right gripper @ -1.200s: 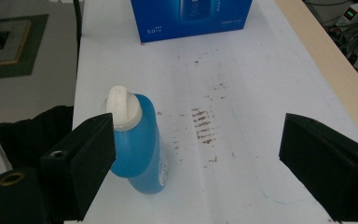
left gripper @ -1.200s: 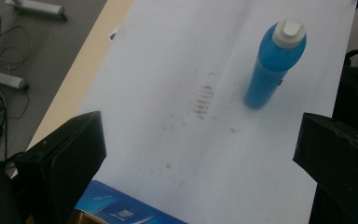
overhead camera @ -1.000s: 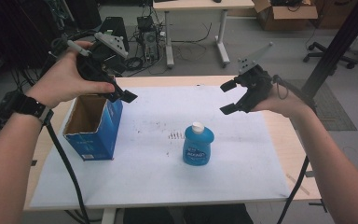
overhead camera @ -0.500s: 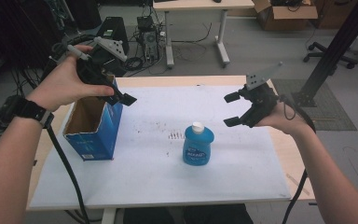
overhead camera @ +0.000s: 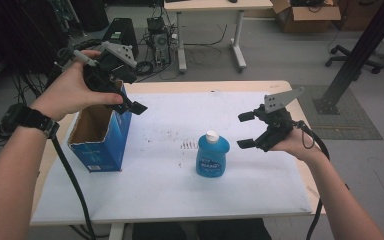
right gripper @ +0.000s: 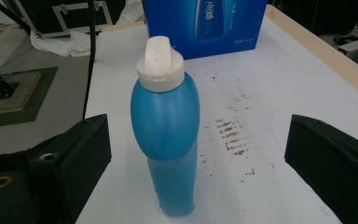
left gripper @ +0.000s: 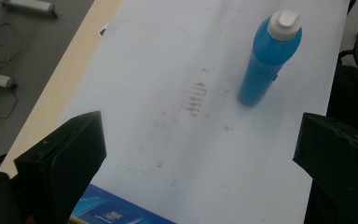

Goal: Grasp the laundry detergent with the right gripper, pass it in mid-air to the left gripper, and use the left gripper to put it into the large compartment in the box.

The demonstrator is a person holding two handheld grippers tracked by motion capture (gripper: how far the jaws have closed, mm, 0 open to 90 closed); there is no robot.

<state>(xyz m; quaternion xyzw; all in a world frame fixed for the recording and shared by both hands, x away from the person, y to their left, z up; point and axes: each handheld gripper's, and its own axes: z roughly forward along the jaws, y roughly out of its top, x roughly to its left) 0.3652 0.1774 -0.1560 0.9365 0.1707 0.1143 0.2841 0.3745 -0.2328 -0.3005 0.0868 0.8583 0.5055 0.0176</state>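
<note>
A blue bottle (overhead camera: 212, 155) with a white cap stands upright a little right of centre in the high view, on the white sheet that covers the bench (overhead camera: 170, 200). The right hand-held gripper (overhead camera: 246, 130) sits just to the bottom right of the frame's middle, near the bottle but not touching it. Its jaws have just been opening and now stand wide apart, with nothing pressed between them. In the right gripper view the bottle (right gripper: 167, 140) rises up the middle of the frame between the two black jaws, clear of both.

Up in the upper left of the high view, the left hand-held gripper (overhead camera: 130, 102) hangs above an open blue carton (overhead camera: 102, 140) that stands on the left part of the bench. Its jaws are spread and empty. In the left gripper view the bottle (left gripper: 268, 56) shows in the upper right, well apart from the jaws.
</note>
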